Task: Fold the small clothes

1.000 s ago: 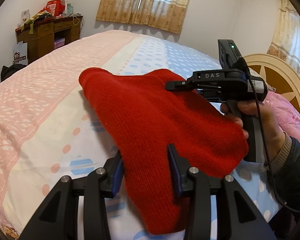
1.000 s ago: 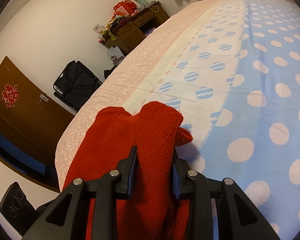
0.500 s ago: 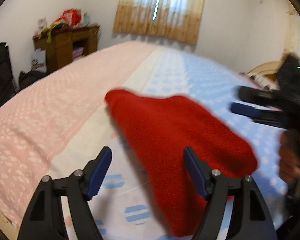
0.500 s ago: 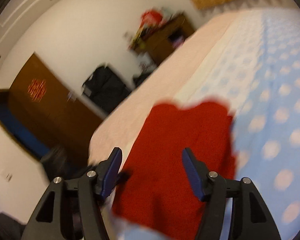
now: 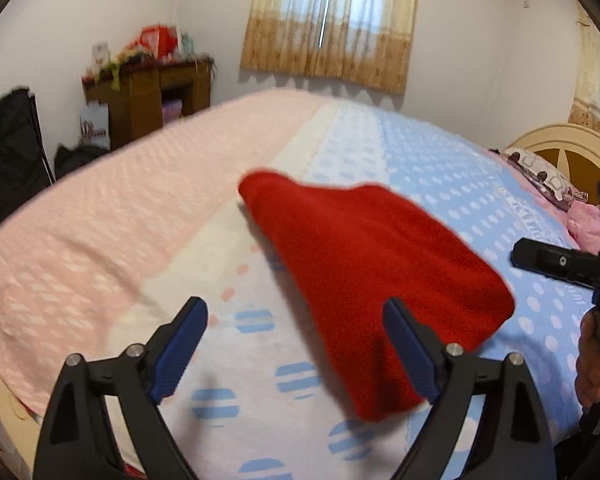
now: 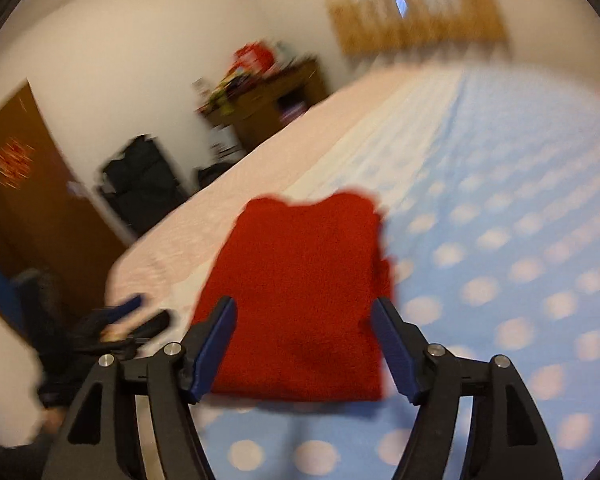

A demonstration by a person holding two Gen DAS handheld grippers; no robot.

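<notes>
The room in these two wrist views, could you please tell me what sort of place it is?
It looks like a home bedroom: a large bed with a dotted pink and blue sheet, a cream headboard with pillows beside it, a curtained window and a cluttered wooden dresser.

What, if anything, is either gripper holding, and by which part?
Nothing. The left gripper and right gripper are opening, clear of the folded red knitted garment lying on the bed.

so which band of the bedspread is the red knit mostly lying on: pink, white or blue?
The white middle band, with the striped dots; the red knit overlaps the blue band and stays clear of the pink.
</notes>
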